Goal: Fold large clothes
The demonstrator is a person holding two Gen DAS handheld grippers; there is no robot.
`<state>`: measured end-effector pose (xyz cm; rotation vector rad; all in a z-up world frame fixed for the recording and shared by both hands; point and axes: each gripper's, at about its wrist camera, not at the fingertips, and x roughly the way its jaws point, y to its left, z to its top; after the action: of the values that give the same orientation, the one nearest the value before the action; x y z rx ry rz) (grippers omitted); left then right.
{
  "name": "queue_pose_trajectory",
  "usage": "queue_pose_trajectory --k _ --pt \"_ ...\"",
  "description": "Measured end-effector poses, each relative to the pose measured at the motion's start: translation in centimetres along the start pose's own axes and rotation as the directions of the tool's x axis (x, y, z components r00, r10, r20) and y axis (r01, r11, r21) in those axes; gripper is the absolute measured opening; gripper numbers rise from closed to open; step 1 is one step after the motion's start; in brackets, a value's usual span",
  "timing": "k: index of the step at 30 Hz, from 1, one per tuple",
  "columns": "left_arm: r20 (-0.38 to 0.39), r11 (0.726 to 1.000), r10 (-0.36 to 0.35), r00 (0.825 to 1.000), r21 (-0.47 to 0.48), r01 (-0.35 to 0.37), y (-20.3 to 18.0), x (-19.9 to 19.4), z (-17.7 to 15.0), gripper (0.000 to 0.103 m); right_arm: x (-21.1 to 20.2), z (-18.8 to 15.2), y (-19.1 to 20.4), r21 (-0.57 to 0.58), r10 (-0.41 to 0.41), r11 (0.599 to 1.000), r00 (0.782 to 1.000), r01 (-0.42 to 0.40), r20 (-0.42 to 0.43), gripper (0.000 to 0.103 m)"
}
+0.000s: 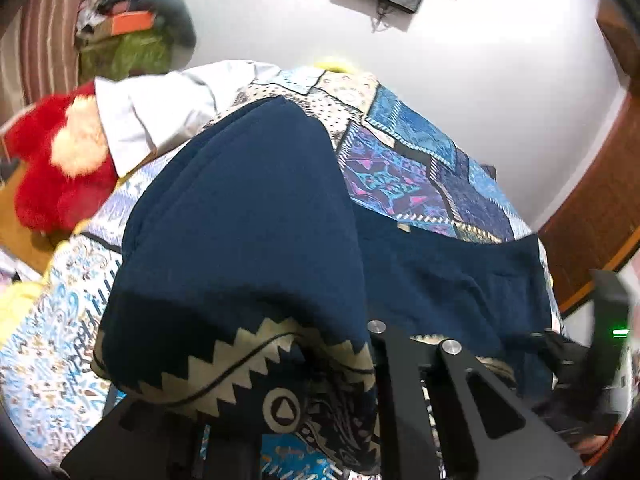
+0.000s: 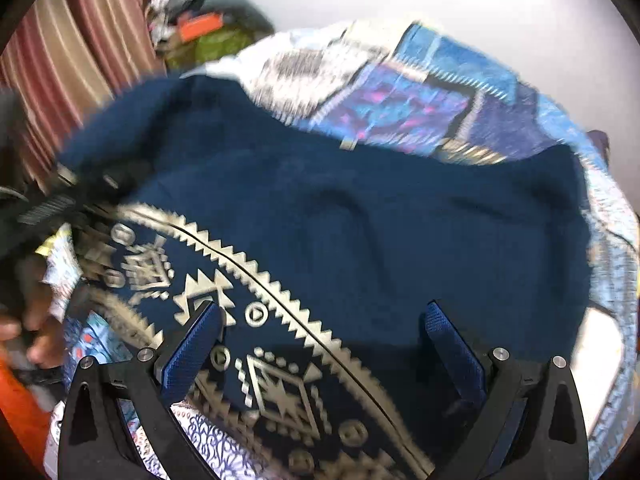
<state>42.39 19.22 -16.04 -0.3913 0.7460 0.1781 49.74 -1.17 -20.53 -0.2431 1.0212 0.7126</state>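
A large navy garment point(image 1: 248, 216) with a cream zigzag and geometric border lies on a patterned bedspread point(image 1: 412, 168). In the left wrist view a fold of it drapes over my left gripper point(image 1: 320, 392); the fingertips are hidden under the cloth, which seems held. In the right wrist view the same garment point(image 2: 360, 220) spreads out flat. My right gripper point(image 2: 324, 340) is open, its blue pads point(image 2: 192, 352) just above the patterned border, holding nothing.
A red plush toy point(image 1: 52, 168) and a white shirt point(image 1: 160, 108) lie at the bed's far left. A pile of bags and clutter point(image 1: 132, 28) stands by striped curtains point(image 2: 80, 40). A wooden frame point(image 1: 592, 216) is at right.
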Motion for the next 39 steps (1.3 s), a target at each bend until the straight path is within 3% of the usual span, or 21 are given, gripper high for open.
queue_pose_trajectory --k 4,8,11,15,18,20,24,26,29,34,35,37,38,39 --pt "-0.013 0.997 0.036 0.999 0.075 -0.035 -1.8 1.2 0.6 0.013 3.2 -0.6 0.0 0.047 0.034 0.998 0.998 -0.031 -0.056 0.103" --pt "0.038 0.986 0.038 0.999 0.159 -0.043 -4.8 0.3 1.0 0.012 1.9 -0.4 -0.3 0.011 0.048 0.999 0.995 -0.047 -0.093 0.102" --pt "0.103 0.958 0.002 0.995 0.286 -0.031 -9.8 -1.6 1.2 0.012 -1.5 -1.2 -2.8 0.069 0.075 0.995 0.996 -0.072 -0.051 0.102" --pt "0.13 0.894 -0.081 0.988 0.448 0.014 -16.7 -3.6 -0.8 0.012 -7.9 -3.4 -7.4 0.15 -0.012 0.989 0.999 0.005 0.051 0.102" --pt "0.06 0.835 -0.125 0.99 0.545 0.072 -21.2 -3.3 -4.2 0.012 -13.1 -6.2 -11.4 0.234 -0.113 0.969 0.987 0.084 0.11 0.102" --pt "-0.034 0.8 -0.134 0.99 0.586 0.128 -23.2 -2.0 -7.1 0.012 -16.2 -8.3 -13.7 0.283 -0.167 0.951 0.978 0.126 0.125 0.102" --pt "-0.218 0.737 -0.092 0.972 0.641 0.214 -25.1 1.0 -12.1 0.013 -20.5 -12.6 -16.4 0.351 -0.229 0.92 0.966 0.174 0.121 0.102" --pt "-0.246 0.707 -0.029 0.969 0.68 0.194 -25.3 1.9 -14.1 0.013 -21.8 -14.5 -16.9 0.379 -0.237 0.908 0.965 0.177 0.117 0.102" --pt "-0.217 0.677 0.009 0.976 0.72 0.154 -25.4 0.7 -15.2 0.016 -22.6 -15.9 -16.9 0.402 -0.217 0.902 0.97 0.156 0.11 0.102" --pt "-0.24 0.677 0.034 0.97 0.72 0.154 -24.1 -1.6 -15.4 0.029 -23.1 -17.2 -15.7 0.386 -0.189 0.913 0.975 0.13 0.118 0.102" --pt "-0.256 0.68 0.026 0.966 0.713 0.171 -23.6 -2.3 -15.3 0.038 -23.3 -17.2 -15.0 0.379 -0.187 0.916 0.975 0.127 0.124 0.102" --pt "-0.301 0.693 -0.007 0.954 0.686 0.222 -22.6 -3.6 -15.4 0.067 -23.5 -16.5 -14.0 0.363 -0.175 0.925 0.974 0.112 0.144 0.102" --pt "-0.323 0.708 -0.037 0.946 0.66 0.253 -21.9 -4.4 -15.3 0.091 -23.4 -16.2 -13.7 0.359 -0.17 0.928 0.974 0.106 0.152 0.102" --pt "-0.327 0.717 -0.064 0.943 0.642 0.271 -21.3 -5.4 -15.5 0.097 -23.5 -15.7 -13.2 0.353 -0.162 0.931 0.973 0.096 0.164 0.102"
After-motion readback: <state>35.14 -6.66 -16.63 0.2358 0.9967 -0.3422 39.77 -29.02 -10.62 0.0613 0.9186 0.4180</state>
